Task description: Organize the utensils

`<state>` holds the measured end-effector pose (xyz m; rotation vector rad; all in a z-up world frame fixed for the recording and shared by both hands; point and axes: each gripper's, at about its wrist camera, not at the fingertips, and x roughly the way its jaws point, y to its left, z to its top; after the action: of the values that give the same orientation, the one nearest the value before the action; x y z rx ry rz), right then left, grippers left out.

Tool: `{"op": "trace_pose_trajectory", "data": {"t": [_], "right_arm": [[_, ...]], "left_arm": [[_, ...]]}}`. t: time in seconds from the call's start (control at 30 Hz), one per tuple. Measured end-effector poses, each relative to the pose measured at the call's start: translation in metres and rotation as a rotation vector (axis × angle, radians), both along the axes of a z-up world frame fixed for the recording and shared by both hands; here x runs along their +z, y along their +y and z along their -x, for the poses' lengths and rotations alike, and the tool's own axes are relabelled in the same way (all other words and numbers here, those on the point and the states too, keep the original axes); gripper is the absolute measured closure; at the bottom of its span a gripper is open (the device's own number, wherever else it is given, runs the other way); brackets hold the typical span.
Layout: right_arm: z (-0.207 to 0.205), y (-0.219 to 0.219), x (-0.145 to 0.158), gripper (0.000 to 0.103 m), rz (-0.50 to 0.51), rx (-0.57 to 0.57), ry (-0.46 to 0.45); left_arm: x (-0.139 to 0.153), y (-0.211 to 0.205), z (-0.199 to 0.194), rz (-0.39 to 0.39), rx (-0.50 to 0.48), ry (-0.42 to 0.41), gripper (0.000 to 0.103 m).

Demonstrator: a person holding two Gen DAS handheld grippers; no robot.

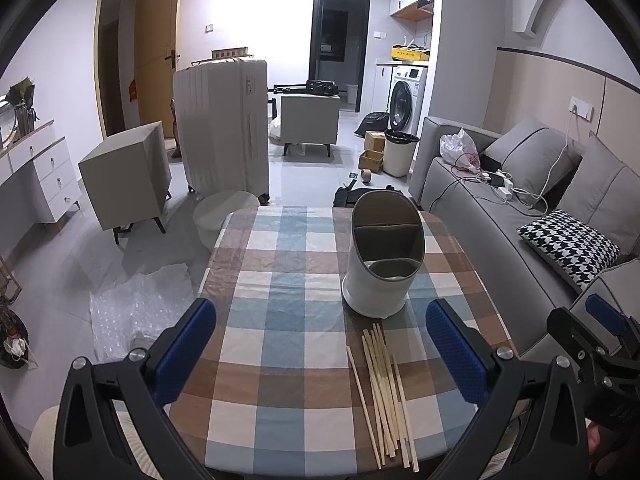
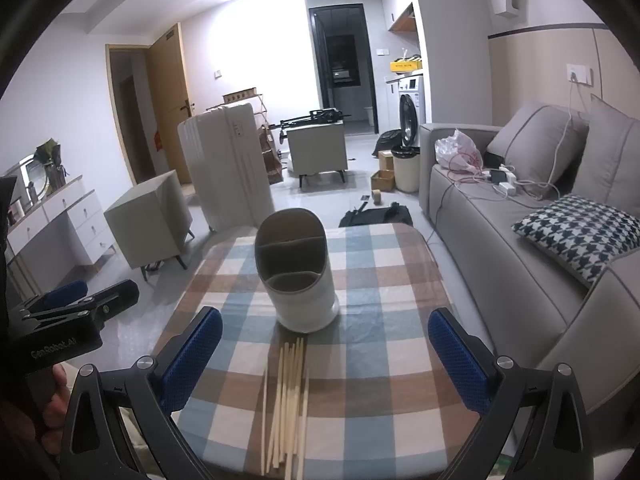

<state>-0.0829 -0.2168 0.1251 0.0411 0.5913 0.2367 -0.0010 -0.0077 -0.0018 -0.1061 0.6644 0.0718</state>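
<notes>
While both grippers hover with jaws wide apart and nothing in them, I see the chopsticks [image 2: 286,404] lying loose on the checked worktop [image 2: 372,364], just in front of the empty utensil holder [image 2: 298,276]. They look light, stiff and slippery, so I'd pinch one mid-length with the right gripper [image 2: 325,354]; the left gripper [image 1: 320,346] waits alongside.

Suitcase [image 1: 224,128] upright; sofa [image 1: 500,216] beside checked tablecloth [image 1: 280,320].

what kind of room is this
Most likely the living area of a small flat: a grey fabric sofa, a front-loading washing machine in a nook, and a pale hard-shell suitcase beyond the checked-cloth table.
</notes>
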Motion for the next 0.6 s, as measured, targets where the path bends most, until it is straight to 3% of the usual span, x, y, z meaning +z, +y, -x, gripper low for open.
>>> {"op": "trace_pose_trajectory", "data": {"t": [0.6], "right_arm": [[-0.010,0.003,-0.003,0.000,-0.019,-0.013,0.006]], "left_arm": [[-0.005,-0.004,-0.005,0.021,-0.008,0.015,0.001]]}}
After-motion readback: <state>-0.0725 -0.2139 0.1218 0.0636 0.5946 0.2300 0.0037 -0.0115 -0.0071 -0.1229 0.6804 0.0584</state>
